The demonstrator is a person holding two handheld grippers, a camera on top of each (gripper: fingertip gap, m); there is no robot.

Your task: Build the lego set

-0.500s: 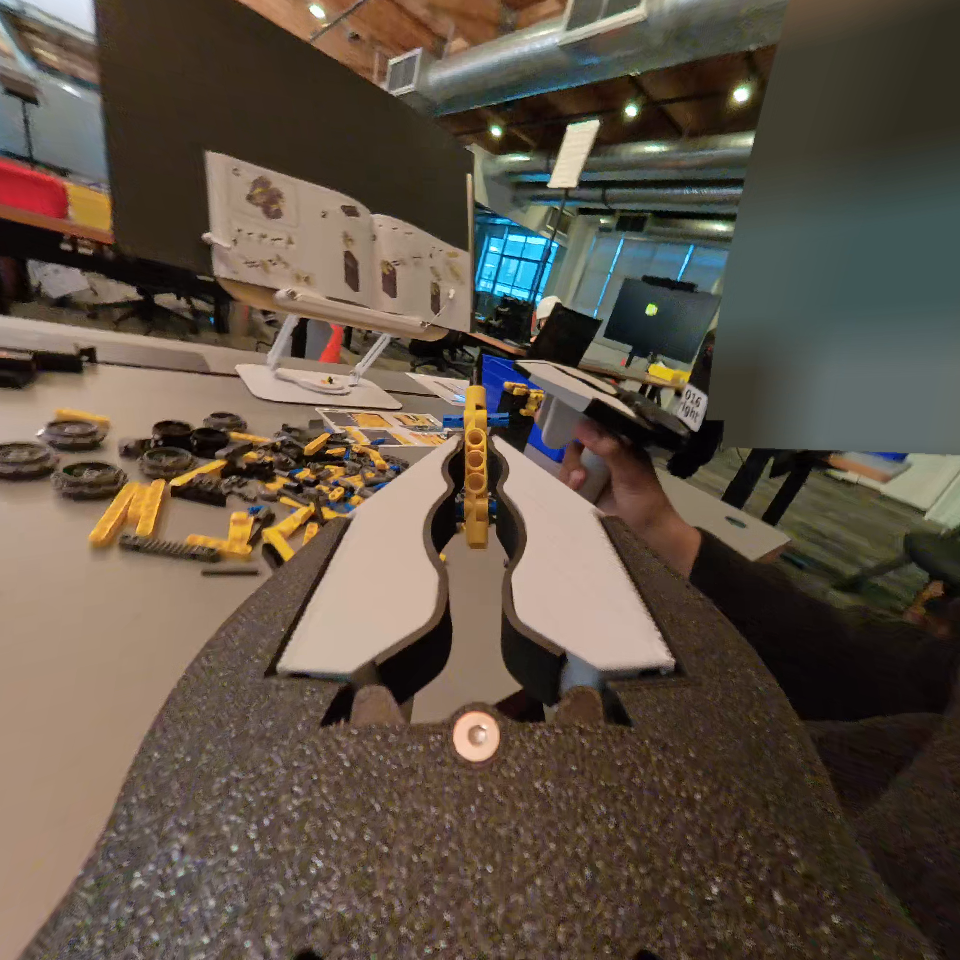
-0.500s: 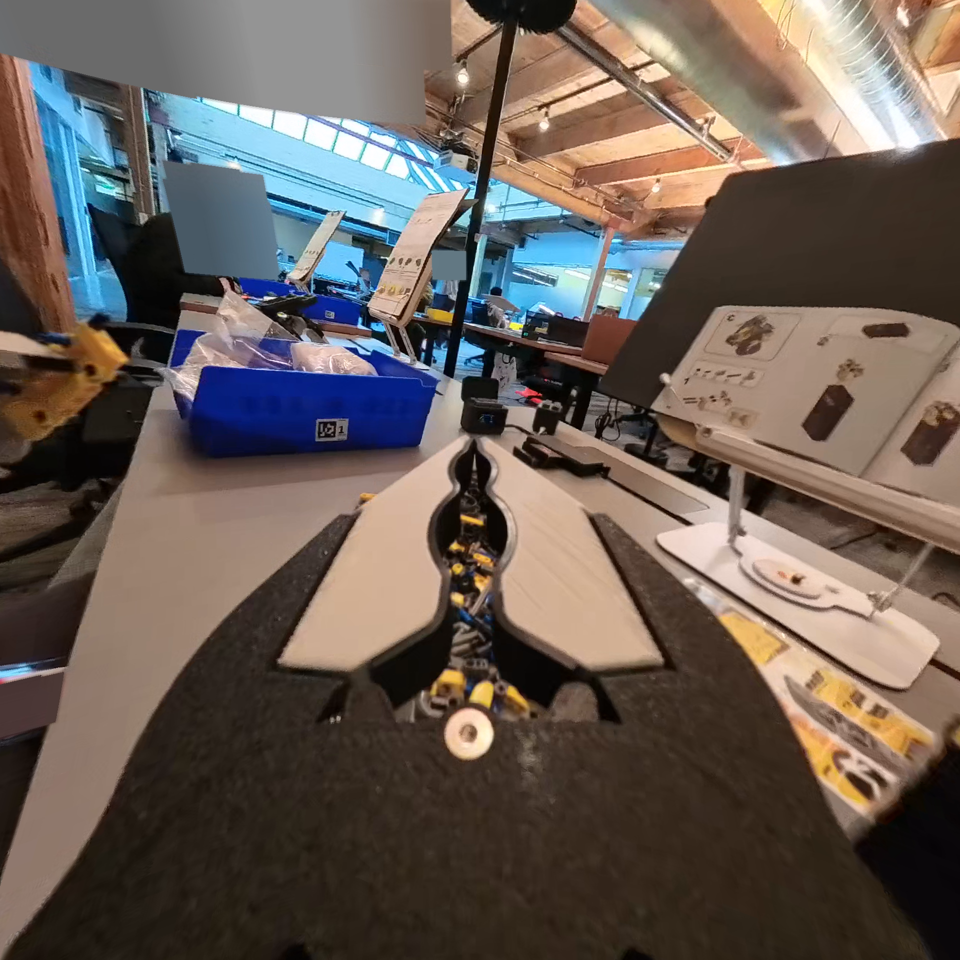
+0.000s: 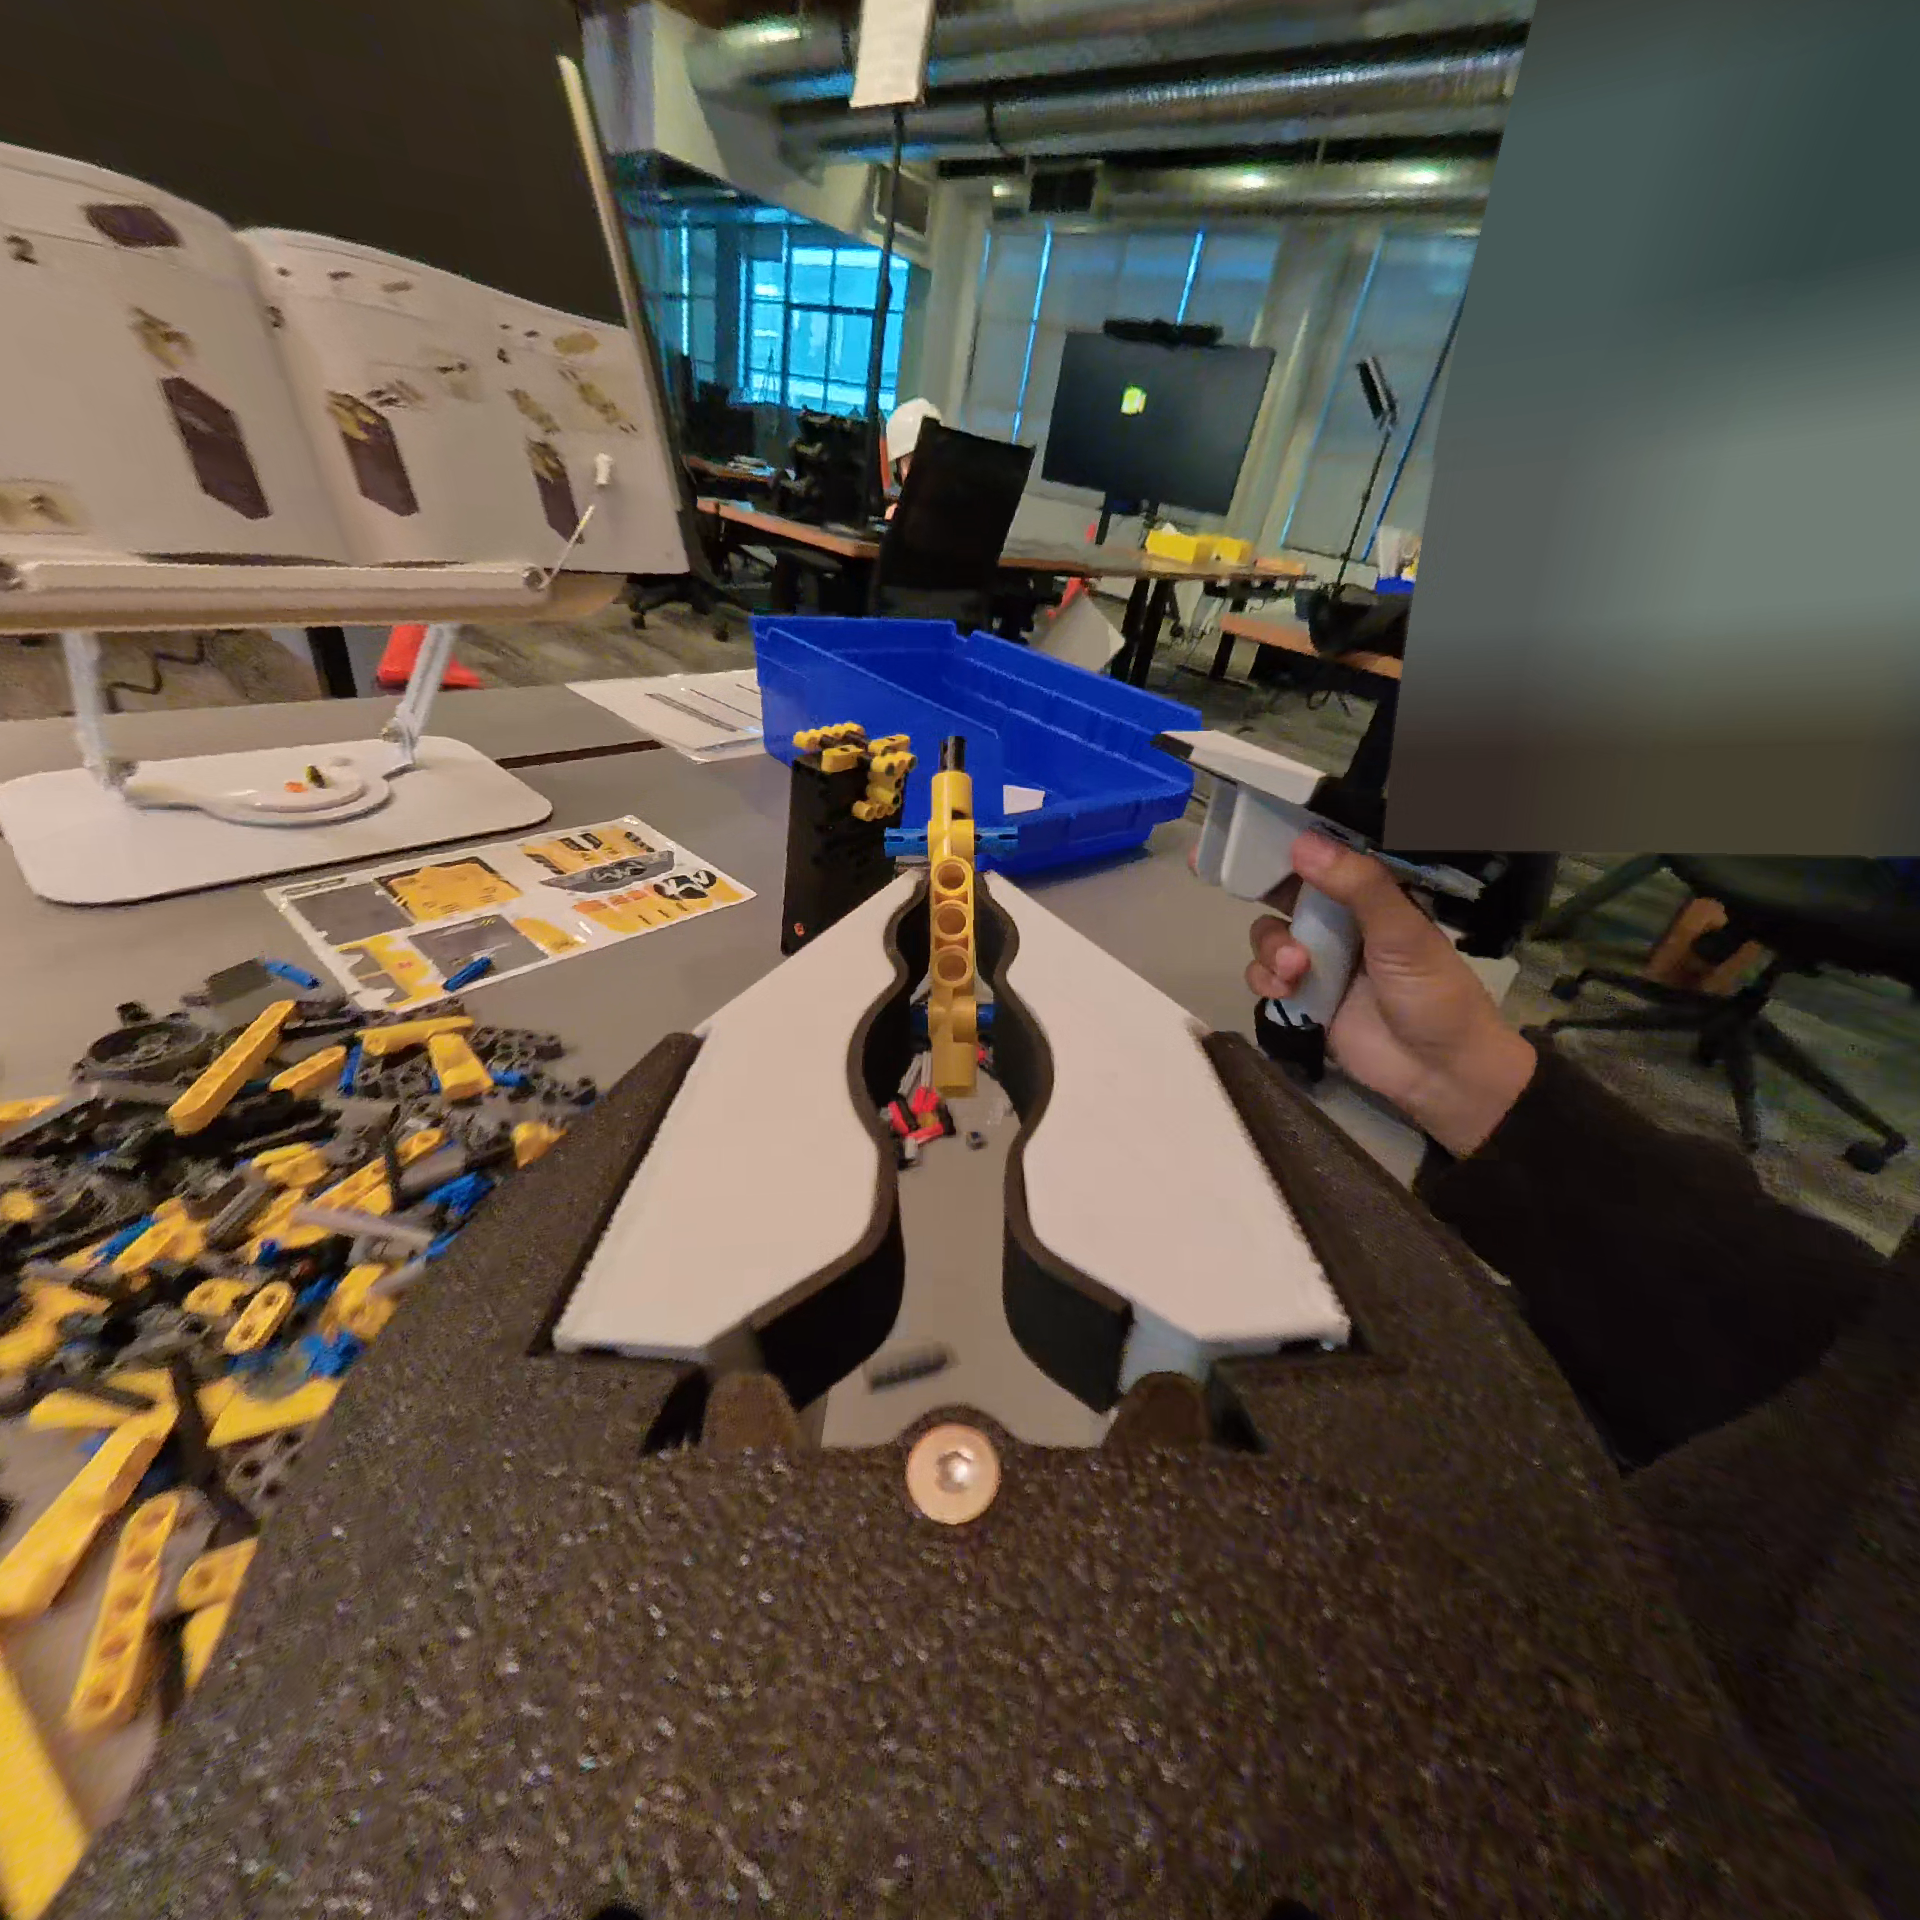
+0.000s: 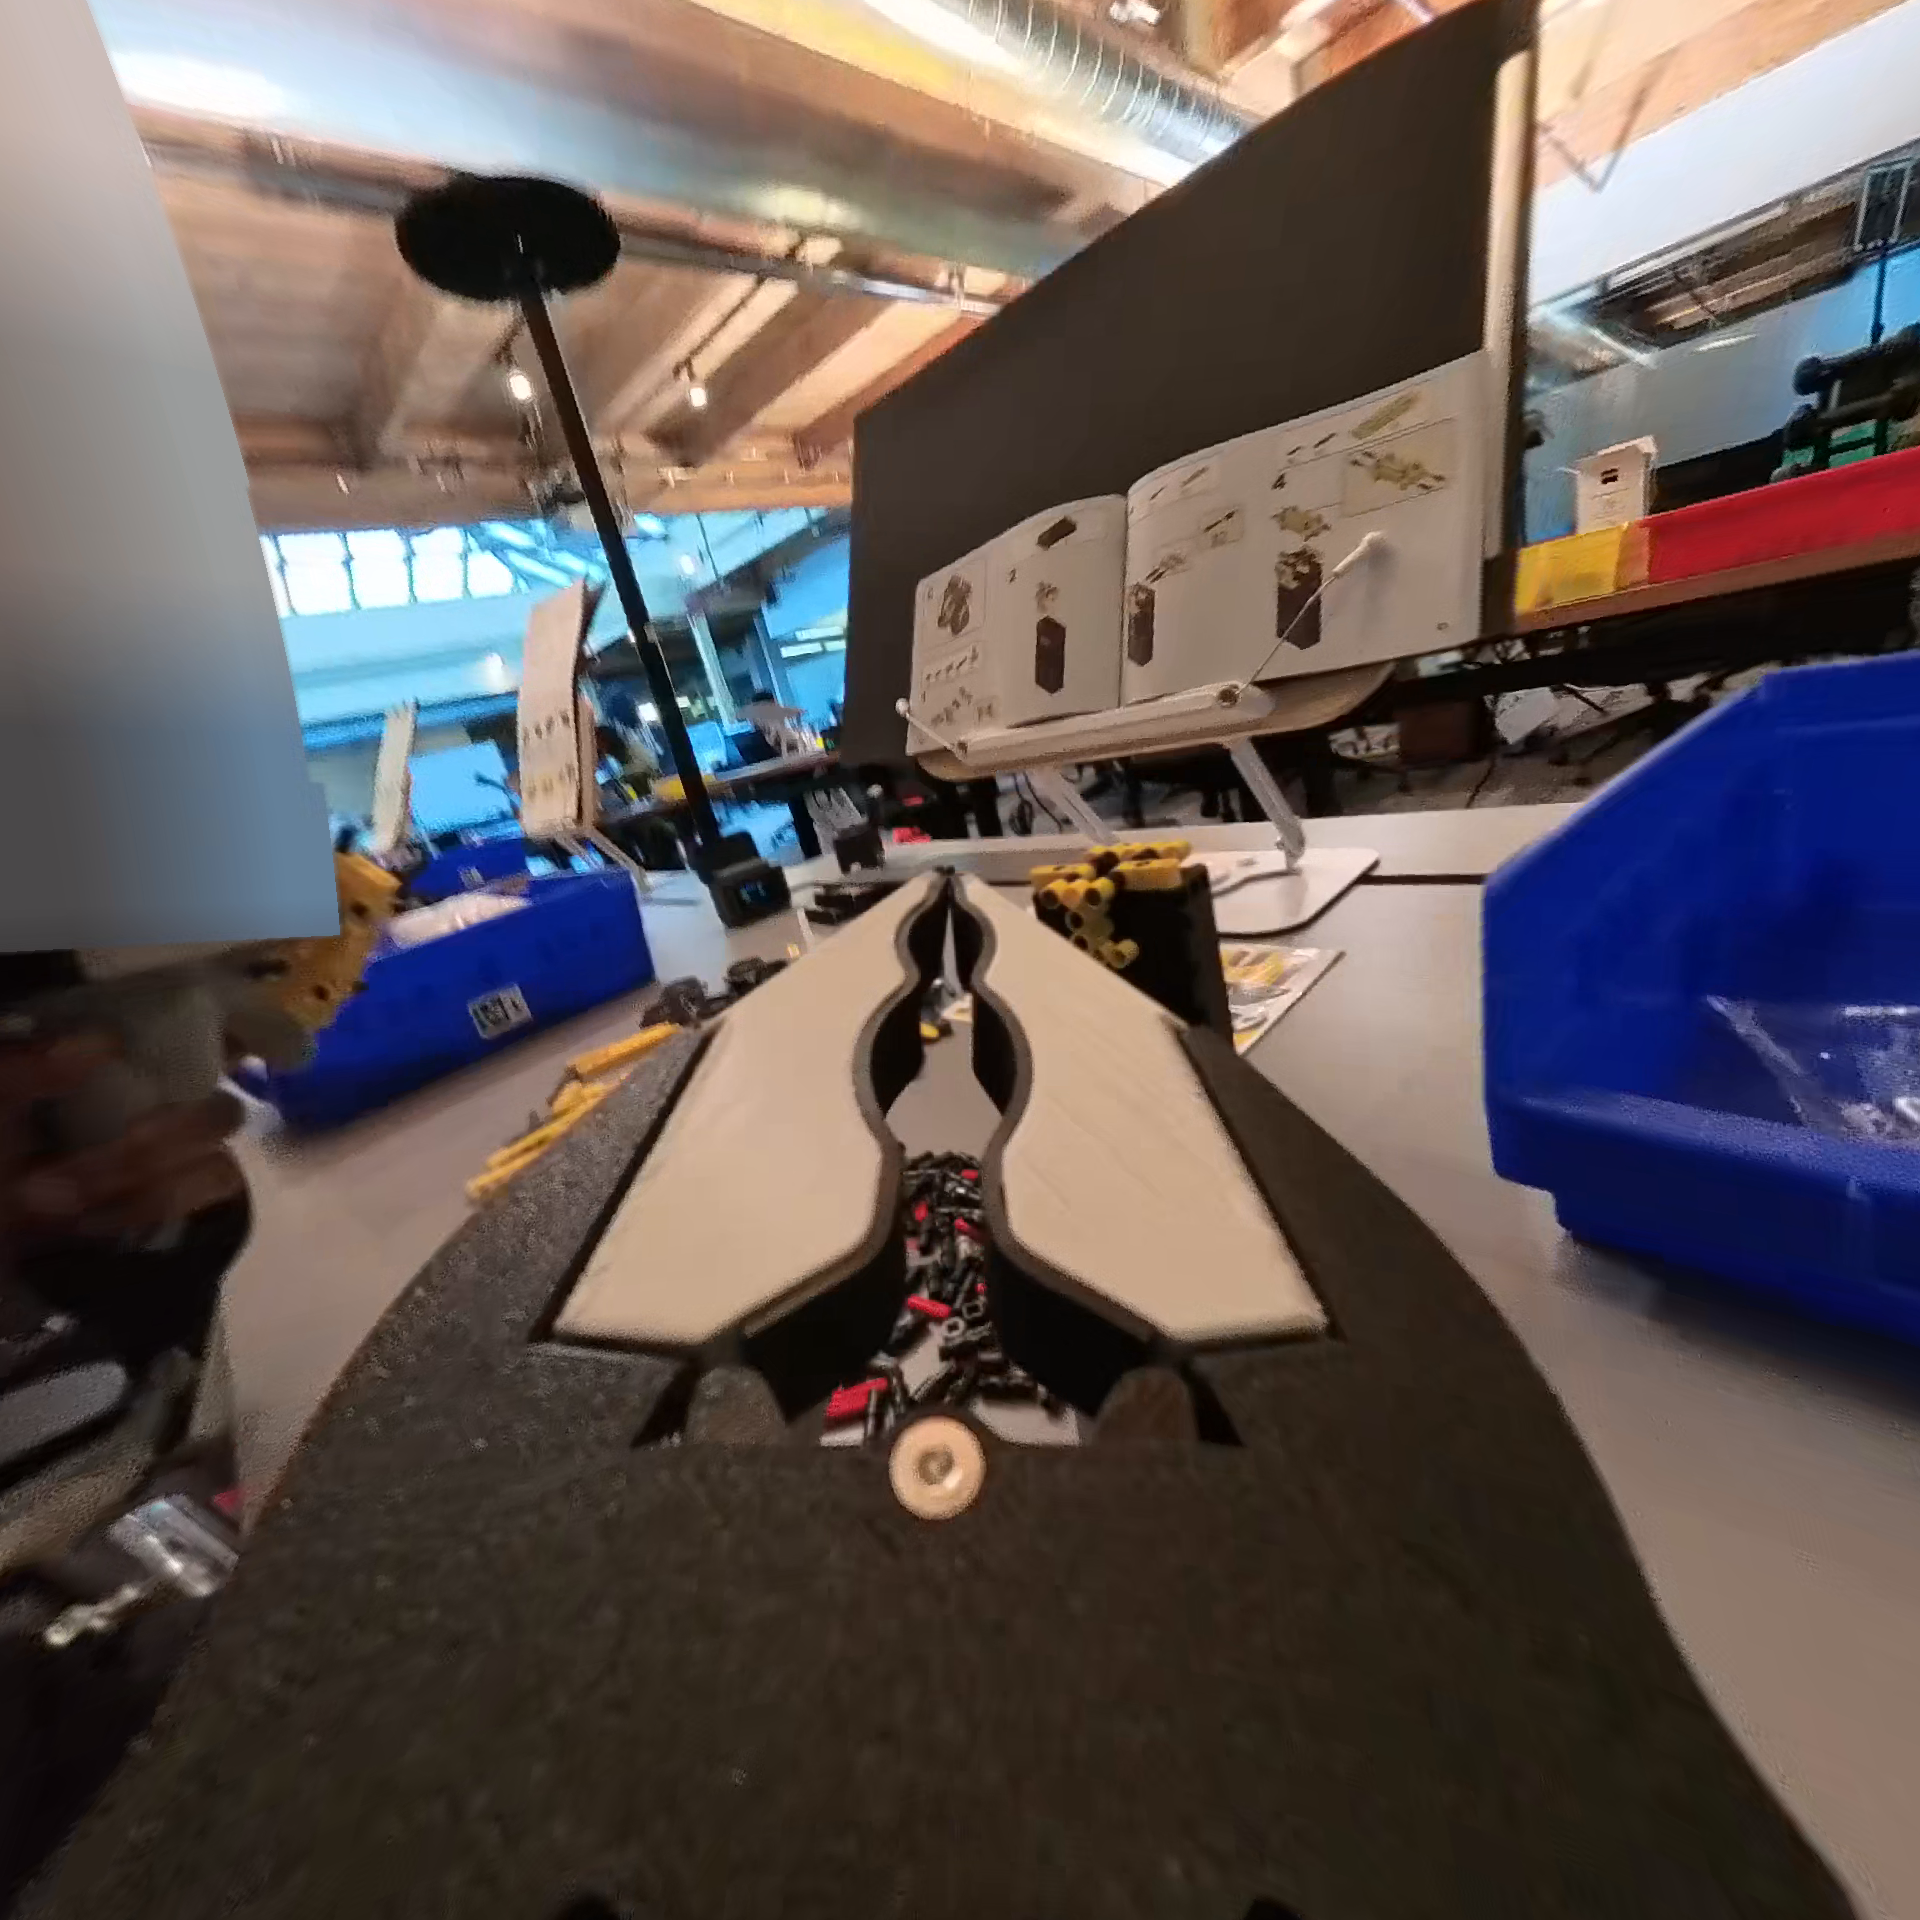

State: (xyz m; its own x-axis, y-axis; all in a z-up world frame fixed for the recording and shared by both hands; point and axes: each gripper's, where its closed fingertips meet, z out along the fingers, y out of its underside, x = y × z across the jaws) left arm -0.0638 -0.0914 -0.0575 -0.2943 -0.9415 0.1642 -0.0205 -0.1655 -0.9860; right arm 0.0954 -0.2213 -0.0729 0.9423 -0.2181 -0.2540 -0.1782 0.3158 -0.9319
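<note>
Left gripper [image 3: 951, 883] of mine clenches an upright yellow beam [image 3: 951, 961] above the grey table [image 3: 665, 966]. Right gripper [image 4: 948, 883], fingertips pressed together and empty, hovers over small black and red pins [image 4: 940, 1288]. Beyond the beam stands a black block [image 3: 831, 852], then a blue bin [image 3: 997, 717].

Left gripper [image 3: 951, 883] clamps a yellow holed beam [image 3: 951, 951]; right gripper [image 4: 948, 883] hangs empty with its tips together.

The beam stands upright between the left fingertips, pinched near its middle, with a blue cross-piece and a short black pin at its upper end and round holes down its face. Just behind it stands a black block assembly [image 3: 831, 862] on the grey table [image 3: 644, 966], topped with yellow connectors. The right gripper hangs low over a scatter of small black and red pins [image 4: 940, 1288], the same black block [image 4: 1174, 956] just beside its tips.
</note>
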